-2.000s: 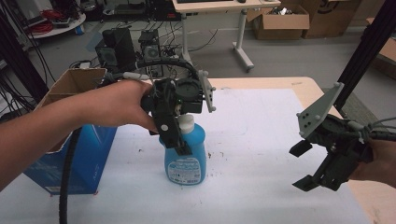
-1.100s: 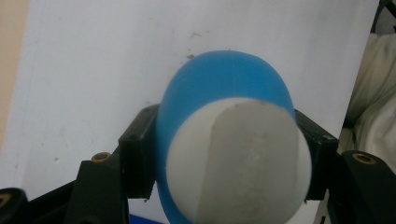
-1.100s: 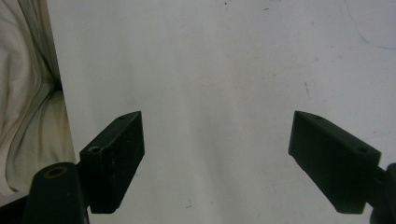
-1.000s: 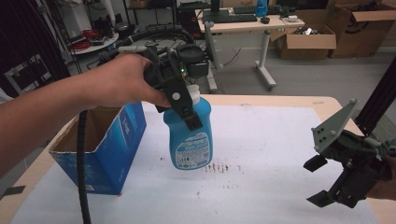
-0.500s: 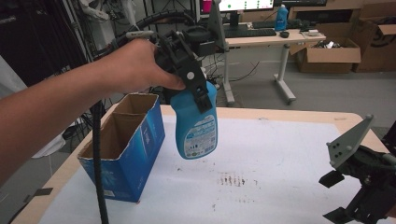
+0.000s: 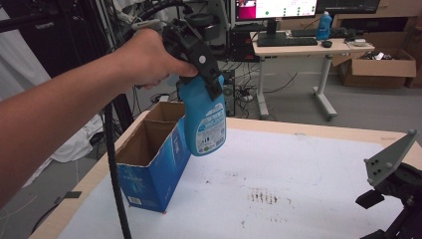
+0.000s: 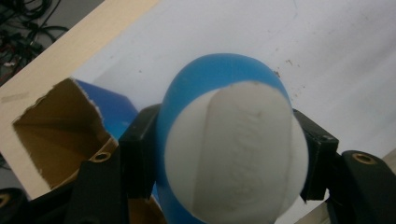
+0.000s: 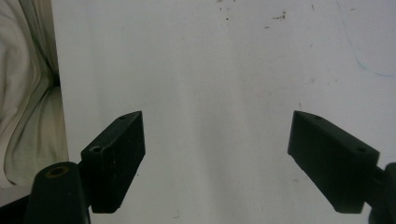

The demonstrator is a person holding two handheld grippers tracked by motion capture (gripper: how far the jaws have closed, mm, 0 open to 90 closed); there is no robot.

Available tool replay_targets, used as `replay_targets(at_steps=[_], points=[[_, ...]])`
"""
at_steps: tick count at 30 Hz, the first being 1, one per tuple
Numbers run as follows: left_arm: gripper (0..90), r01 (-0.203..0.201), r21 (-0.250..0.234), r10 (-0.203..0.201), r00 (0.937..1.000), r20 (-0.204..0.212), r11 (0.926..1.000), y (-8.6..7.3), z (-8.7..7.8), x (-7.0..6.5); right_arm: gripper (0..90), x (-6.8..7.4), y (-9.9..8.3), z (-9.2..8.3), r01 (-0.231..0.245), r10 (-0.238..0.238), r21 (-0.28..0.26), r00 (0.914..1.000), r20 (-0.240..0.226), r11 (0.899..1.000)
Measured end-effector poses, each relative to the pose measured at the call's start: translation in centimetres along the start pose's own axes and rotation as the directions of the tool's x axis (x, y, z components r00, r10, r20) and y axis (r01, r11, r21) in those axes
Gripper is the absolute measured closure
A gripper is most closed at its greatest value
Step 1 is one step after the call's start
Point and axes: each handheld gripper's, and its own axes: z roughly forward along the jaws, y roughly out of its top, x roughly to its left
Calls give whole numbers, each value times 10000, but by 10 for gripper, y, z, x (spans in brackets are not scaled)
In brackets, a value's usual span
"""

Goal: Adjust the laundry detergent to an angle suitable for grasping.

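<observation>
One bottle [image 6: 203, 117] hangs upright in our left claw [image 6: 199, 64], clamped at the neck, just right of the open box [image 6: 149, 164] on the desk [image 6: 298, 179]; the box lies down and leftward, while our right claw [image 8: 219, 163] gapes empty

- We are in a lab or workshop with office furniture, not a home.
- Behind our table [image 6: 318, 149] stands a desk [image 6: 308, 47] with a monitor [image 6: 276, 9], keyboard [image 6: 286, 42] and a blue bottle [image 6: 324, 25].
- Cables [image 6: 244, 92] lie tangled on the bare grey floor [image 6: 368, 107].
- We see 1 open cardboard box [image 6: 385, 62] of parts beside the desk.
</observation>
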Motion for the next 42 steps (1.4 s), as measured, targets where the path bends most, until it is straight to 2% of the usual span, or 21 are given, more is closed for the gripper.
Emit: replay_targets(at_steps=[6, 11, 13, 19, 23, 24, 28, 30, 32, 34, 35, 36, 37, 42], points=[[378, 800, -141, -804, 9963, -290, 9967, -4, -19, 11, 190, -2, 2, 0, 98, -98, -64, 10000, -20, 9999], [379, 1540, -353, -1559, 9860, -598, 9874, -7, -34, 15, 190, -2, 2, 0, 117, -117, 29, 9999, -61, 9999], [379, 1675, -412, -1700, 9831, -676, 9850, -9, -38, 17, 190, -1, 2, 0, 110, -110, 77, 9999, -63, 9999], [378, 2313, -354, -2337, 9676, -955, 9722, -19, -46, 23, 188, 2, 2, -2, 162, -163, 107, 9998, 66, 9998], [379, 2909, -438, -2941, 9488, -1153, 9557, -26, -51, 31, 188, 5, 2, -3, 225, -226, 132, 9997, 99, 9997], [379, 2957, -455, -2991, 9472, -1160, 9542, -27, -52, 33, 189, 5, 2, -3, 223, -224, 124, 9997, 98, 9997], [379, 3411, -601, -3461, 9300, -1240, 9381, -34, -60, 39, 189, 4, 2, -3, 229, -230, 122, 9997, 129, 9997], [379, 3739, -726, -3804, 9160, -1277, 9246, -37, -64, 43, 189, 4, 2, -3, 245, -247, 137, 9996, 134, 9996], [379, 3921, -745, -3989, 9065, -1385, 9169, -40, -66, 46, 189, 4, 3, -3, 299, -301, 119, 9995, 138, 9995], [379, 4064, -759, -4133, 8981, -1503, 9106, -42, -68, 49, 189, 4, 4, -2, 324, -325, 120, 9994, 121, 9994], [379, 4064, -759, -4133, 8981, -1503, 9106, -42, -68, 49, 189, 4, 4, -2, 324, -325, 120, 9994, 121, 9994], [379, 4209, -776, -4280, 8889, -1634, 9038, -44, -69, 52, 189, 4, 6, -1, 396, -398, 162, 9991, 140, 9991], [379, 4315, -785, -4385, 8825, -1698, 8987, -45, -70, 54, 189, 4, 6, -1, 393, -395, 180, 9991, 140, 9991], [379, 4666, -886, -4745, 8566, -2027, 8800, -51, -70, 61, 189, 3, 8, 1, 426, -429, 229, 9990, 115, 9988]])
